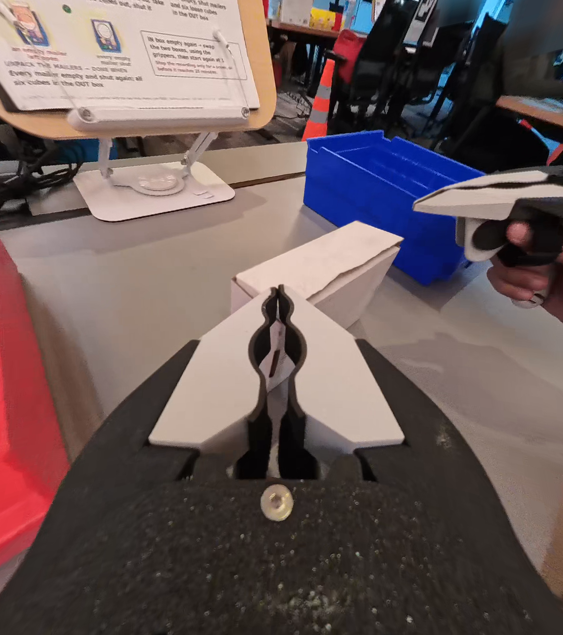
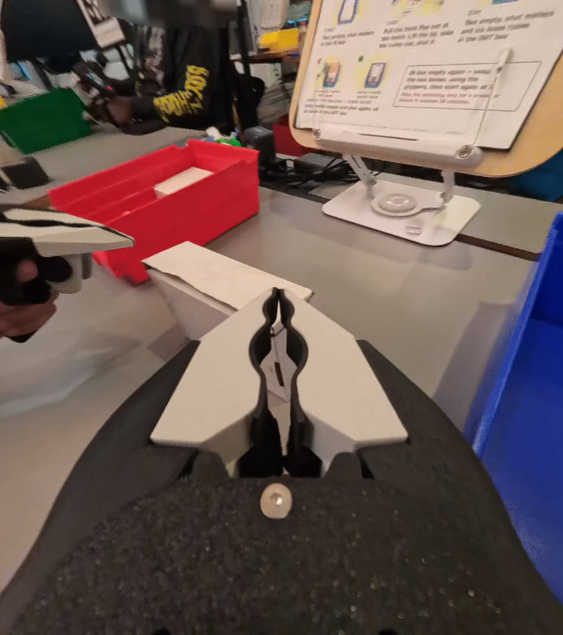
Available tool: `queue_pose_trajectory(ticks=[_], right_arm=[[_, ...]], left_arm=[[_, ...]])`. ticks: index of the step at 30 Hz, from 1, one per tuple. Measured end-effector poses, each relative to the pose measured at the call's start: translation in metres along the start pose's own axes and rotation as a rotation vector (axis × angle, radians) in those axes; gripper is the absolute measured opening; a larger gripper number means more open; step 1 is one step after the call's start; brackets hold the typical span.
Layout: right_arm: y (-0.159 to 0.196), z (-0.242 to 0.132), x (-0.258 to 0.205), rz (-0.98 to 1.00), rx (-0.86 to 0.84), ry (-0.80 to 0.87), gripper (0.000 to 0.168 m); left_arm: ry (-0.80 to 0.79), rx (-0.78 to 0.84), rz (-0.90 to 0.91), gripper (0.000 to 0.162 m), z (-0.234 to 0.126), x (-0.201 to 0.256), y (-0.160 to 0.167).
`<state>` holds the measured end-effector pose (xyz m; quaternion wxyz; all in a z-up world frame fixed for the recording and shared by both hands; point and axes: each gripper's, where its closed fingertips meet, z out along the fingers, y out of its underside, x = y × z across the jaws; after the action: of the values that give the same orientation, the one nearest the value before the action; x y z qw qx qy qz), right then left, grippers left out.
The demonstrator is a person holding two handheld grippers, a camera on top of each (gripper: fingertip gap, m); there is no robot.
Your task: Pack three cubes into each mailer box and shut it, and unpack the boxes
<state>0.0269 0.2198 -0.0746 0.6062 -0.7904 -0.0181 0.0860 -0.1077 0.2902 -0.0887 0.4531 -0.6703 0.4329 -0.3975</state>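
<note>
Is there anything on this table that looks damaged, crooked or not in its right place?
Only one thing stands out. The white mailer box on the grey table has a side flap not lying flush; a dark gap shows under the lid edge. Both the left gripper and the right gripper are shut.
</note>
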Motion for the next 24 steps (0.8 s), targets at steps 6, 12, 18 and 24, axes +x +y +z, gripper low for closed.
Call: queue_pose_trajectory(ticks=[6, 12, 18, 24], right_arm=[[0.021, 0.01, -0.001, -0.007, -0.113, 0.012, 0.0], [0.035, 0.013, -0.001, -0.037, -0.166, 0.029, 0.0], [0.036, 0.014, 0.0, -0.047, -0.181, 0.062, 0.0], [0.034, 0.013, -0.002, -0.04, -0.204, -0.001, 0.0]], left_arm=[[0.021, -0.047, 0.013, 0.0, 0.014, 0.006, 0.01], [0.008, -0.109, 0.063, 0.0, 0.015, 0.005, 0.019], [0.024, -0.134, 0.039, 0.0, 0.015, 0.004, 0.021], [0.072, -0.122, 0.018, 0.0, 0.013, 0.007, 0.019]])
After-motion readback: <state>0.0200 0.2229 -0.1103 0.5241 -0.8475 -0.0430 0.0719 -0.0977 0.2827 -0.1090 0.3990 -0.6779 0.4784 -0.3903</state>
